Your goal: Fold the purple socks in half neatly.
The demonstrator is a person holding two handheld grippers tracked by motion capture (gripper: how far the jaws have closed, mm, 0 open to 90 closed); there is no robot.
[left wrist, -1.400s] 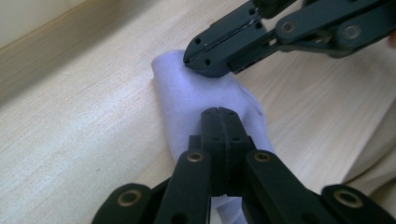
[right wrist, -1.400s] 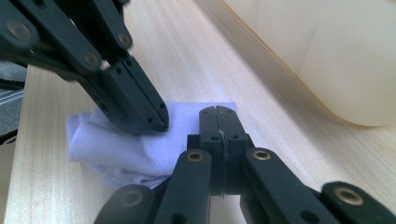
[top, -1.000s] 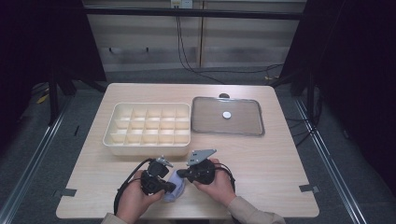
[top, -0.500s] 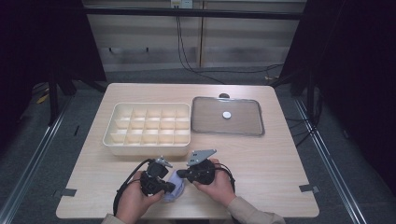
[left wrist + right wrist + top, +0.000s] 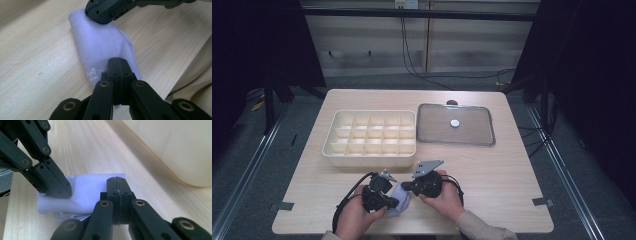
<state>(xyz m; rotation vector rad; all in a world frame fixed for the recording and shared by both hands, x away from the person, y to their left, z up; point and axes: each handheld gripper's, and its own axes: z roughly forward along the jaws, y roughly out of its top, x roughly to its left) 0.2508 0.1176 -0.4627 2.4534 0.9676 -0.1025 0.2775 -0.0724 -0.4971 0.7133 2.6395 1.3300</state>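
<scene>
A small lavender cloth (image 5: 398, 206) with white print lies folded near the table's front edge, between my two hands. My left gripper (image 5: 117, 62) is shut, pinching the printed end of the cloth (image 5: 100, 45). Across from it, my right gripper (image 5: 116, 180) is shut on the cloth's (image 5: 86, 187) other edge. In the high view the left gripper (image 5: 393, 201) reaches the cloth from the left and the right gripper (image 5: 406, 187) from the right, their tips close together. The cloth rests on the wood.
A cream tray with several compartments (image 5: 367, 161) stands just behind the hands. To its right lies a shallow metal tray (image 5: 486, 131) with a small white disc (image 5: 454, 122) in it. Bare wooden table (image 5: 502, 185) spreads to the right.
</scene>
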